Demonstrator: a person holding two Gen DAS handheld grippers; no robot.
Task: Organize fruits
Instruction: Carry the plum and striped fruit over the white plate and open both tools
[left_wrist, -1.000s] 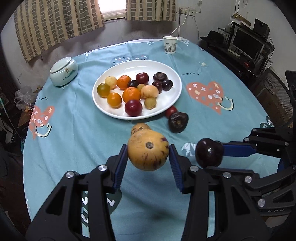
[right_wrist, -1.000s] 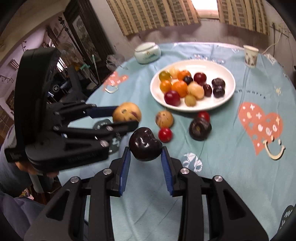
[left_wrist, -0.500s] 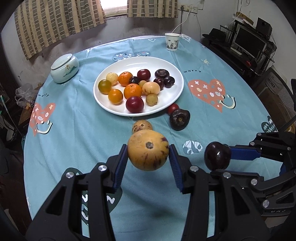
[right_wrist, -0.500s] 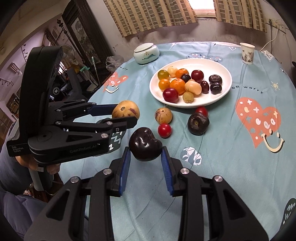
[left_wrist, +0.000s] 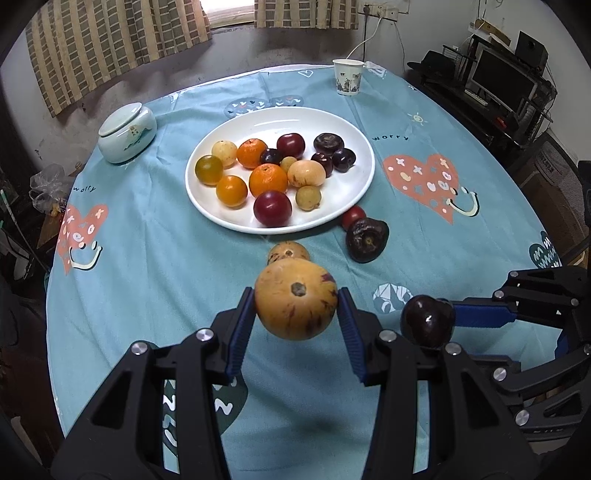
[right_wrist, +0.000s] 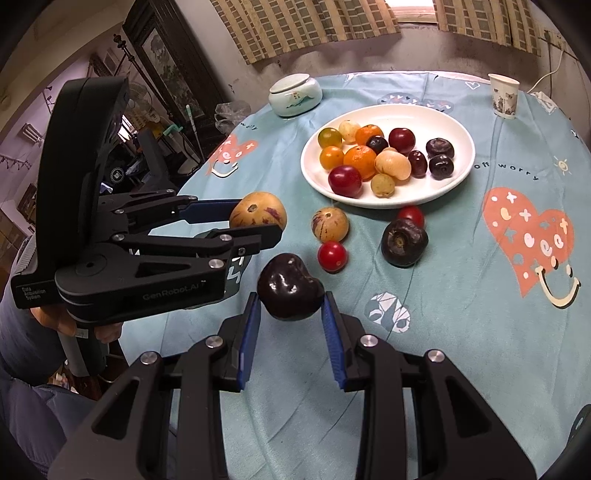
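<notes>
Left gripper (left_wrist: 296, 309): blue-padded fingers (left_wrist: 240, 332) partly closed on a tan, purple-streaked round fruit (left_wrist: 295, 300), held clear of the table (left_wrist: 147, 277) with its stem scar facing the camera. Right gripper (right_wrist: 290, 300): fingers (right_wrist: 334, 347) drawn closer together, clamping a glossy dark purple fruit (right_wrist: 290, 291), lobed and slightly wider than tall, its long axis running across the fingers. The two loads hang side by side, near each other but apart. The white plate (left_wrist: 354, 206) lies straight ahead of the left fingers and ahead and a little to the right of the right fingers, already carrying oranges, red, yellow and dark fruits; by this reading both held fruits are bound for it, and neither hand is plainly the nearer. Between fingers and plate, on the table: a smaller streaked fruit (right_wrist: 330, 224), two red cherry tomatoes (right_wrist: 332, 256), and a dark, dull fruit (right_wrist: 404, 243). Legible writing: "GenRobot.AI" and "Data Acquisition System" on the left gripper's body; "worry" printed on the teal cloth (right_wrist: 480, 295). Beyond the plate stand a paper cup (left_wrist: 347, 76) and a lidded ceramic jar (left_wrist: 127, 132).
</notes>
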